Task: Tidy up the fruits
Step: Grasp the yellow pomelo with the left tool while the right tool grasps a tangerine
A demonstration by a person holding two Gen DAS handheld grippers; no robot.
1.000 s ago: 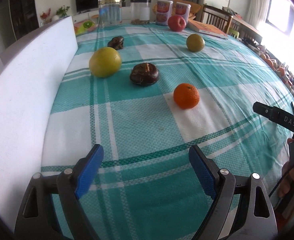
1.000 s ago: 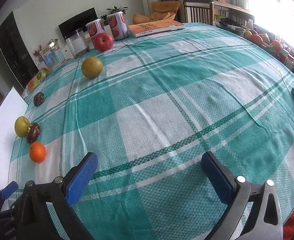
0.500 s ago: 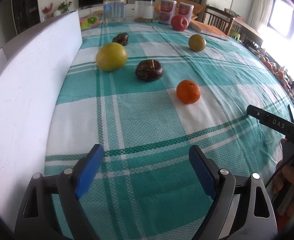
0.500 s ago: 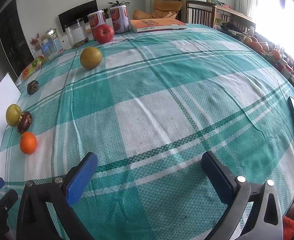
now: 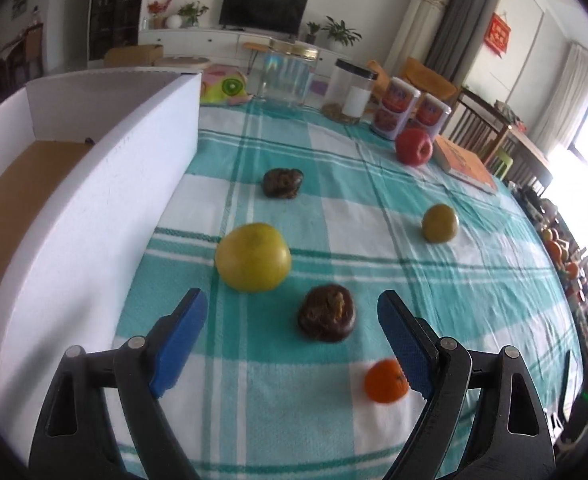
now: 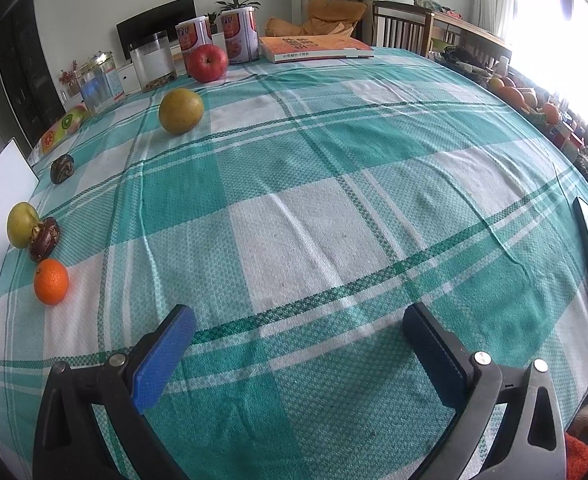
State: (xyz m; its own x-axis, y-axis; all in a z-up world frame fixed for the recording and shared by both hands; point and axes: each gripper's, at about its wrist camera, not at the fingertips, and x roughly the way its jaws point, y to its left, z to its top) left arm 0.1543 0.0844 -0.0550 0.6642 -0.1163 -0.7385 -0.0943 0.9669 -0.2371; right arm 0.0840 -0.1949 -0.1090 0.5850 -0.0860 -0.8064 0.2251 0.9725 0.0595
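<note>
Between the wide-open blue pads of the left gripper point(image 5: 290, 336), low in the left wrist view, lies the dark fruit point(image 5: 326, 313), with the yellow-green fruit point(image 5: 253, 257) just above and left of it and the orange point(image 5: 386, 380) tucked against the right pad. If the pads close off-centre they could nudge a round neighbour rolling across the table point(image 5: 373, 208), away from the white box point(image 5: 106, 184) at left. Empty and equally wide, the right gripper point(image 6: 297, 356) hangs over bare cloth, too far from the fruits to steady anything.

Left gripper point(image 5: 290, 334), right gripper point(image 6: 297, 350) agape
</note>
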